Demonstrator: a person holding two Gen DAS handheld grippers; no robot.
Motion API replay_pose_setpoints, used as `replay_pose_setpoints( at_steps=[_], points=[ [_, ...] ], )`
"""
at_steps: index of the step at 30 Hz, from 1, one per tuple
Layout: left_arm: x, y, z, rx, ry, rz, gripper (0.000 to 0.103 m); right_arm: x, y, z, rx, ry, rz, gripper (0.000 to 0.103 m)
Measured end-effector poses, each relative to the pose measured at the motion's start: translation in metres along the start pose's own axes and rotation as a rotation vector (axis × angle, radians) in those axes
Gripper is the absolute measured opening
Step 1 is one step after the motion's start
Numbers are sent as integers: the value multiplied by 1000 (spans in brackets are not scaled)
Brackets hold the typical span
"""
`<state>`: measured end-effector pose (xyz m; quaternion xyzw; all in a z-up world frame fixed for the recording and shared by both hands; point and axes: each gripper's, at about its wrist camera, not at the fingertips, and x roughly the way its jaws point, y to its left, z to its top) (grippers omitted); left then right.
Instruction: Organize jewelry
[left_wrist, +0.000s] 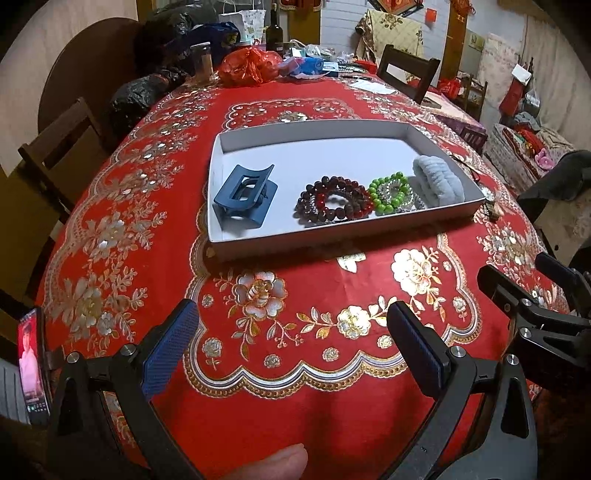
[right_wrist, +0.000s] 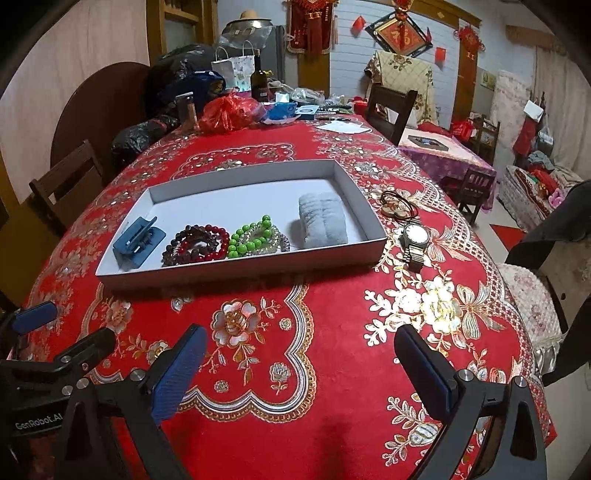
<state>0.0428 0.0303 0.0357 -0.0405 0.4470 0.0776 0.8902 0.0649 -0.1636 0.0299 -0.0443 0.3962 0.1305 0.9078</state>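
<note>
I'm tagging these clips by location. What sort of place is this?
Most likely a home's dining or living room. A long table under a red floral tablecloth holds the jewelry tray, with wooden chairs around it, red festive hangings on the wall, and household clutter such as a wine bottle.

The white tray (left_wrist: 439, 218) is viewed from just above the worktop (right_wrist: 332, 314) by both wrist cameras, side by side, faced toward it; it is shared by both views.
</note>
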Motion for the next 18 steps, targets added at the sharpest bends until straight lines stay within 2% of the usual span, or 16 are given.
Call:
replay_pose_setpoints(
  at_steps=[10,16,18],
  points=[
    [-5,1,0,-10,-16,-24,102,0,-2,1,-1,3,3,101],
    [-8,0,-4,-8,-42,-10,102,-1,5,0,-31,2,16,101],
    [-7,0,-5,-5,-31,-28,102,0,6,0,-34,3,10,101]
  ],
)
